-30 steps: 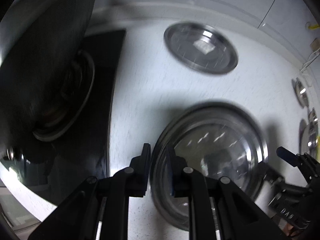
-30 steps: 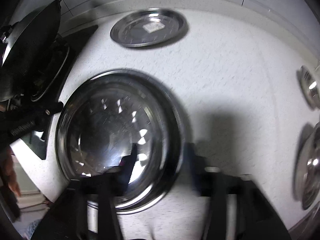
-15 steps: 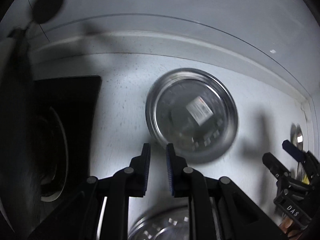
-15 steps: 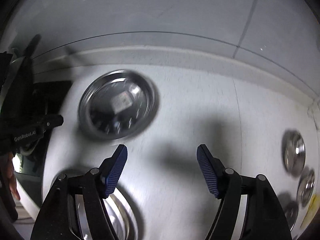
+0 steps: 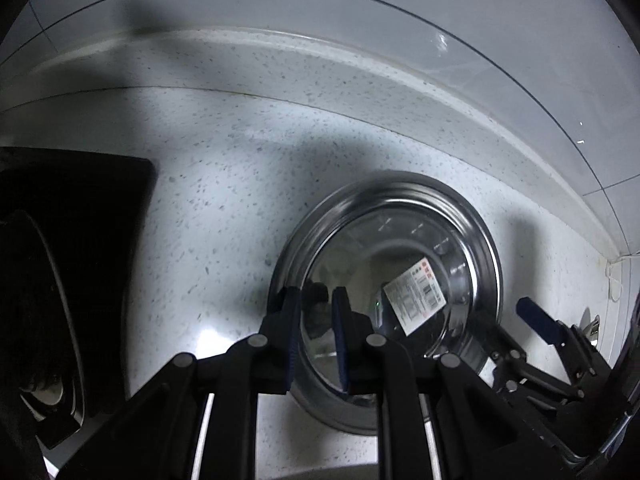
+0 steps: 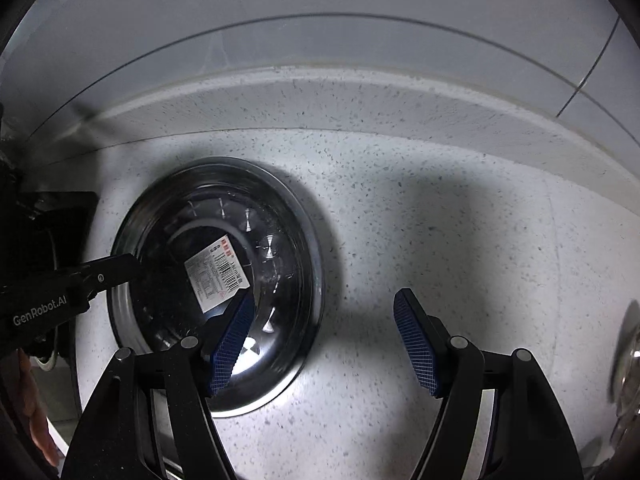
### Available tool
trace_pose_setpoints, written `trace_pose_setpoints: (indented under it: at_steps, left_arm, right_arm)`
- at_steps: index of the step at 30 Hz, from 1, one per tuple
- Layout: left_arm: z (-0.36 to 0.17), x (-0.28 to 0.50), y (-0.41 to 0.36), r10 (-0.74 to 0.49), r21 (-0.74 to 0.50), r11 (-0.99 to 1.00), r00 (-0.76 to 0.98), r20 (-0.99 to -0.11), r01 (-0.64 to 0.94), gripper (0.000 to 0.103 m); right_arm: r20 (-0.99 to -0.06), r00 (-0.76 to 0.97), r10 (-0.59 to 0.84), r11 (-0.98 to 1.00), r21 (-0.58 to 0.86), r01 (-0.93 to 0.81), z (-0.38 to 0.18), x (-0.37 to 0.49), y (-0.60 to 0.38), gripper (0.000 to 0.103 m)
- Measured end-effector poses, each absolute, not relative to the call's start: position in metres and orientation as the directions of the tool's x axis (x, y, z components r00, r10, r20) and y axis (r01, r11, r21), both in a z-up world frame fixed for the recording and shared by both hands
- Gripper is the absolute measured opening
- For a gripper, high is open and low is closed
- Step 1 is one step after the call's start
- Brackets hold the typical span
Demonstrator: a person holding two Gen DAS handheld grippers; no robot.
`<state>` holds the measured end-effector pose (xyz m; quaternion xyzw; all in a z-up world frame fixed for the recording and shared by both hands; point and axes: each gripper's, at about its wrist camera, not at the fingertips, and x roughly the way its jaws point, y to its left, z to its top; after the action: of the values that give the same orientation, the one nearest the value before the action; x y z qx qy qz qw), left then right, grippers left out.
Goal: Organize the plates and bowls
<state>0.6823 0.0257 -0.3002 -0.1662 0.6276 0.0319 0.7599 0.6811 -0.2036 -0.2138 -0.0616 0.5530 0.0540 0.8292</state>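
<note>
On the speckled tabletop [image 6: 440, 240], near the backsplash, a stainless steel plate [image 6: 280, 216] is lying flat, rim up, barcode sticker [image 6: 216, 276] in its well. Round, so no long axis; opening is facing up. Left gripper [image 5: 316, 332] is straddling the plate's near-left rim, fingers [image 5: 289, 332] narrowly parted, not yet clamping as far as I can tell. Right gripper [image 6: 320, 348] is hovering at the right rim, fingers spread wide. Likely light, rigid, slippery; best pinched at the rim lip.

Glossy steel plate [image 6: 280, 280] with paper label [image 6: 216, 276]; matt speckled stone counter [image 6: 440, 240].
</note>
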Motion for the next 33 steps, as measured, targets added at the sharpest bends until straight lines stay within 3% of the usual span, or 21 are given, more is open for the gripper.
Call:
trace_pose_setpoints:
  at_steps: [12,18,20,23,25,29,31,33]
  left_arm:
    - [-0.304,0.7,0.024,-0.195,-0.248,0.939,0.226,-0.954,-0.238,0.015]
    - [-0.288,0.693,0.024,-0.13,-0.175,0.968,0.242,-0.962,-0.178,0.016]
    - [-0.288,0.691,0.025,-0.121,-0.167,0.969,0.244,-0.962,-0.179,0.035]
    - [-0.291,0.691,0.026,-0.109,-0.153,0.971,0.234,-0.966,-0.181,0.041]
    - [-0.299,0.692,0.026,-0.119,-0.162,0.969,0.219,-0.969,-0.189,0.043]
    - [-0.306,0.693,0.027,-0.113,-0.156,0.967,0.211,-0.971,-0.199,0.061]
    - [-0.304,0.691,0.032,-0.103,-0.146,0.97,0.213,-0.972,-0.194,0.066]
    - [-0.307,0.693,0.031,-0.102,-0.143,0.971,0.207,-0.973,-0.194,0.067]
  right_arm:
    - [-0.932,0.36,0.039,0.99,-0.012,-0.139,-0.217,0.689,-0.216,0.067]
    - [-0.932,0.358,0.051,0.992,0.006,-0.126,-0.214,0.689,-0.226,0.067]
    - [-0.932,0.358,0.054,0.992,0.009,-0.126,-0.214,0.689,-0.228,0.067]
    - [-0.932,0.358,0.061,0.993,0.019,-0.12,-0.213,0.689,-0.23,0.068]
    - [-0.934,0.351,0.07,0.993,0.03,-0.117,-0.214,0.689,-0.23,0.074]
    - [-0.936,0.344,0.072,0.992,0.032,-0.122,-0.216,0.689,-0.231,0.083]
    - [-0.938,0.343,0.061,0.992,0.02,-0.122,-0.218,0.689,-0.232,0.1]
    - [-0.939,0.338,0.058,0.993,0.02,-0.116,-0.22,0.689,-0.237,0.102]
